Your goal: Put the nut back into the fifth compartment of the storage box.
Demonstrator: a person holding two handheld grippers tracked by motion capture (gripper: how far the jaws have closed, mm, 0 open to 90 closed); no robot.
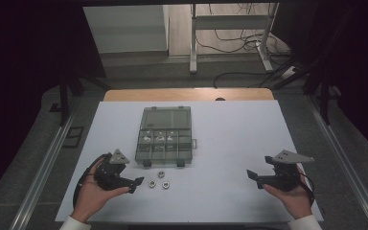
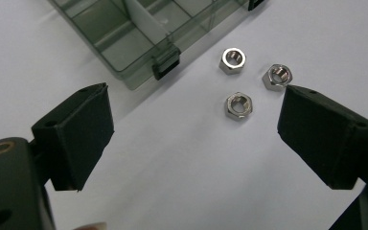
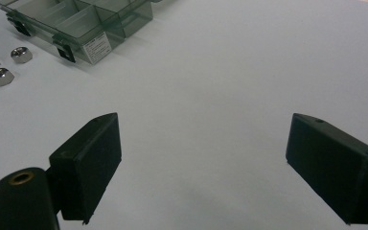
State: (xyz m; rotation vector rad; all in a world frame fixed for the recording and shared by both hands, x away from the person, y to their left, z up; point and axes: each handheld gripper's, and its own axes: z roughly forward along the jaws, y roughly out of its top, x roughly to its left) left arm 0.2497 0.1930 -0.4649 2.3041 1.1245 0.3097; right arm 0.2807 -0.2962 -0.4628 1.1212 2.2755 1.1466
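A clear grey compartment box (image 1: 164,146) lies open in the middle of the white table top (image 1: 230,143), its lid (image 1: 166,116) folded back. Small pale parts sit in its upper compartments. Three silver hex nuts (image 1: 161,174) (image 1: 152,183) (image 1: 165,185) lie loose just in front of the box. My left gripper (image 1: 133,180) rests in a hand left of the nuts, open and holding nothing. The left gripper view shows the nuts (image 2: 232,60) (image 2: 277,76) (image 2: 239,105) just beyond its jaws, one close to the right fingertip. My right gripper (image 1: 255,178) is open at the front right, over bare table.
The box's black latch (image 2: 166,63) faces the nuts, and a white label (image 3: 98,47) is on its front wall. A wooden table edge (image 1: 187,94) runs behind the white top. Beyond it stand a metal frame (image 1: 230,28) and floor cables (image 1: 239,43).
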